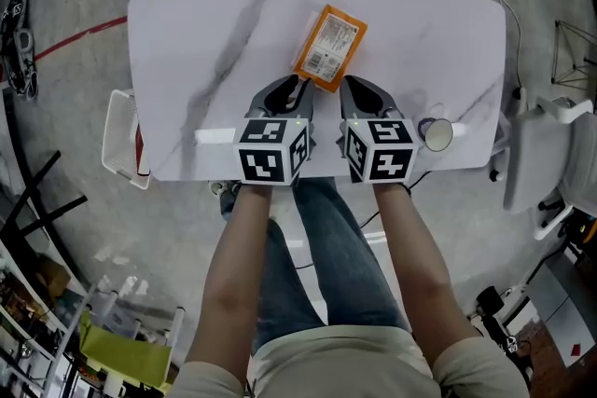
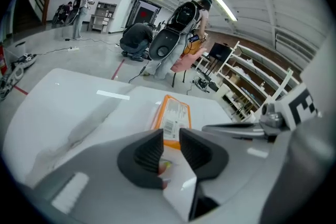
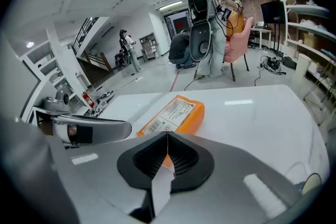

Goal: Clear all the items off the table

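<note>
Head view, left to right.

A white plastic basket (image 1: 121, 140) hangs off the edge of the white grey-veined marble-look table (image 1: 205, 33), at 9 o'clock from your hands.

Your left forearm (image 1: 238, 266) runs straight out toward 12 o'clock. The left gripper (image 1: 291, 89) is pitched nose-down over the near half of the table, with its marker cube facing up at you. In the left gripper view, the left gripper (image 2: 171, 136) has its jaws released and a narrow gap between the pads. Nothing is clamped. The flat orange rectangular package with a white barcode label (image 2: 172, 115) shows through that gap, just past the tips.

The package (image 1: 328, 47) lies flat near table centre, long axis tilted toward 1 o'clock. Its near end sits between the two gripper noses. I can't tell whether either tip touches it.

Your right forearm (image 1: 420, 266) is parallel to the left one. The right gripper (image 1: 347, 87) sits beside the left at the same nose-down pitch. In the right gripper view, the right gripper (image 3: 167, 136) is clenched pad to pad with nothing between. The package (image 3: 176, 113) is just ahead at 12 o'clock, still on the table.
</note>
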